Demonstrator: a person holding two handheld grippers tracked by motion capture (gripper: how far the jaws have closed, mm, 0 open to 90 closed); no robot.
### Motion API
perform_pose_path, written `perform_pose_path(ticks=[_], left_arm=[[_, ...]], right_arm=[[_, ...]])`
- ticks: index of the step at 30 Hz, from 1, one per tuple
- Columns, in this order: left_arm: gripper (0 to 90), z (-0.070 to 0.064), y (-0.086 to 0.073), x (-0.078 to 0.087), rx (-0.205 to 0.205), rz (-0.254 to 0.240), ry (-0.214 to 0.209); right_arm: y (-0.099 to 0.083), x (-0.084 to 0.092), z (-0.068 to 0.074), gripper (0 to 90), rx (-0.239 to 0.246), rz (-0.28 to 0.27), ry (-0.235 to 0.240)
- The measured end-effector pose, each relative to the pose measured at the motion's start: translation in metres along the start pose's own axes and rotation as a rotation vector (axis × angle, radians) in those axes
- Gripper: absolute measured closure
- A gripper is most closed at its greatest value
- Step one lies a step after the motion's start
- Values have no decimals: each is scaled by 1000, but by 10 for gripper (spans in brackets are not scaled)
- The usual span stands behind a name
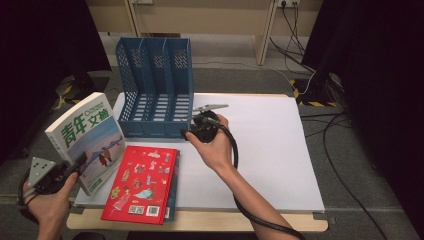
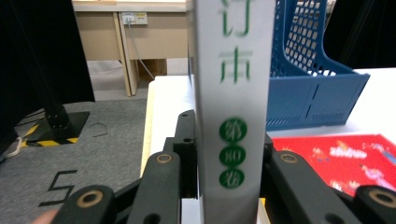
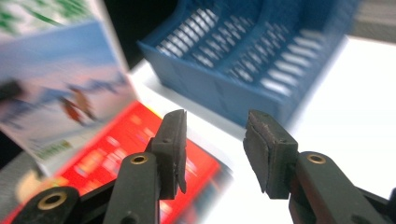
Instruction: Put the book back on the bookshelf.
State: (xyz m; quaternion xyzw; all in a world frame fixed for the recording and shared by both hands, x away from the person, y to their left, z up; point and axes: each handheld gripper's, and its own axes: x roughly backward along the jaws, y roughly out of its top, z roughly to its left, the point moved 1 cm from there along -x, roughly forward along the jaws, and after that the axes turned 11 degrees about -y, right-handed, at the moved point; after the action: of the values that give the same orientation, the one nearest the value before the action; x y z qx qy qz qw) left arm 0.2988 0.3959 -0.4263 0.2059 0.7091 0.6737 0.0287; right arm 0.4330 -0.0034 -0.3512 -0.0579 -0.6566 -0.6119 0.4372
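Magazine (image 1: 86,137), thick, white spine with green print, blue-and-white cover: at lower left of the high view, held off the counter (image 1: 280,150) and tilted, top leaning toward the upper left. The left tongs (image 1: 77,165) are clamped across its lower edge; in the left gripper view the spine (image 2: 232,107) stands upright between the two black jaws, pads pressed on both faces.

Handling, as a judgement: a glued, many-paged block, so moderately heavy and stiff along the spine, floppy toward the open edge. Glossy cover, likely to slip. Gripped low at one end, the weight above will want to swing; a hold near the spine is the safest place, as here.

Right tongs (image 1: 192,131) at centre of the high view, jaws apart and holding nothing, just in front of the blue file rack (image 1: 155,90). In the right gripper view the rack's front wall (image 3: 233,95) lies beyond the open jaws.

Red book (image 1: 142,182) lies flat on the counter, lower centre-left, just beside the magazine, untouched by either tool.
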Motion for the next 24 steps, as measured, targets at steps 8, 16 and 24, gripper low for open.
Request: perform_pose_path(ticks=[8, 16, 24], left_arm=[[712, 0, -15, 17, -10, 2, 20], [713, -7, -20, 21, -19, -17, 26], [646, -7, 1, 17, -27, -92, 28]], right_arm=[[-40, -4, -37, 583, -76, 43, -47], [-56, -1, -46, 582, -111, 54, -59], [-61, -3, -52, 577, -127, 63, -67]])
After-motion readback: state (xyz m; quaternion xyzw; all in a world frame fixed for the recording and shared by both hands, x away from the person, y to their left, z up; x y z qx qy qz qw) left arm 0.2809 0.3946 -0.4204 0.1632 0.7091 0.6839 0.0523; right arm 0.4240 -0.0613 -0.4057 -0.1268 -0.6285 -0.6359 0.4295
